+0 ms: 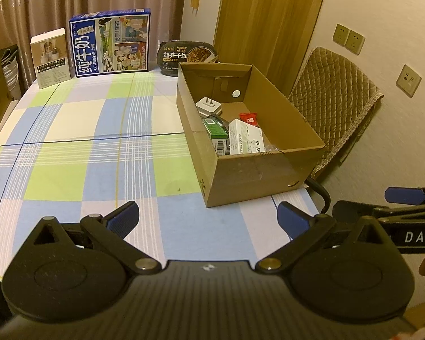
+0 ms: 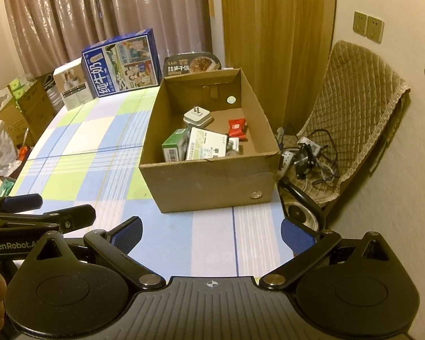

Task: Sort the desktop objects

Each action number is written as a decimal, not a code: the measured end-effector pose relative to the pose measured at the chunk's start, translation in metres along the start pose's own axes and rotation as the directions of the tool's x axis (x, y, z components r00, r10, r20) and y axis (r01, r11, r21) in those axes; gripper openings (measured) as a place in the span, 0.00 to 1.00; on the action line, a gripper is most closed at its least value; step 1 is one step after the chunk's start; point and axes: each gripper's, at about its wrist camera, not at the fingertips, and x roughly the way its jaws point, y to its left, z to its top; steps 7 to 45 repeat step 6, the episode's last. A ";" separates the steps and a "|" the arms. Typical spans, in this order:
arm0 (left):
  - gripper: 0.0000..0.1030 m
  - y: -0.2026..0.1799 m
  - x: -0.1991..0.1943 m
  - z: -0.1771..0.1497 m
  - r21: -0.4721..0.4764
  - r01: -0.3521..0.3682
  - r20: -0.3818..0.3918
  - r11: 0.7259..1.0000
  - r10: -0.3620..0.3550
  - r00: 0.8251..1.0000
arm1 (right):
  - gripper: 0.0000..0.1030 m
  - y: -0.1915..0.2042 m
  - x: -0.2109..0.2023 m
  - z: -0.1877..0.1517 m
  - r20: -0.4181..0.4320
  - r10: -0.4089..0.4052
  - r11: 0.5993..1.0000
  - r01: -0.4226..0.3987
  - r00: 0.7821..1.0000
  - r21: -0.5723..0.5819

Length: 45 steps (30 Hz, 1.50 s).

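An open cardboard box stands on the right side of the checked tablecloth. Inside lie a white plug adapter, a green box, a white medicine box and a red sachet. My left gripper is open and empty, low over the near table edge, in front of the box. My right gripper is open and empty, just right of the left one. Each gripper shows at the edge of the other's view.
At the table's far edge stand a blue milk carton box, a small white box and a black instant-rice bowl. A quilted chair with cables stands right of the table. Cardboard boxes sit left.
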 end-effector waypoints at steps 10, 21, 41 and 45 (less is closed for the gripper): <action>0.99 0.001 -0.001 -0.002 0.009 -0.031 0.020 0.999 0.031 0.999 | 0.98 0.000 0.000 0.000 0.002 -0.006 1.000 0.006 1.000 0.001; 0.99 0.001 -0.001 -0.002 0.009 -0.031 0.020 0.999 0.031 0.999 | 0.98 0.000 0.000 0.000 0.002 -0.006 1.000 0.006 1.000 0.001; 0.99 0.001 -0.001 -0.002 0.009 -0.031 0.020 0.999 0.031 0.999 | 0.98 0.000 0.000 0.000 0.002 -0.006 1.000 0.006 1.000 0.001; 0.99 0.001 -0.001 -0.002 0.009 -0.031 0.020 0.999 0.031 0.999 | 0.98 0.000 0.000 0.000 0.002 -0.006 1.000 0.006 1.000 0.001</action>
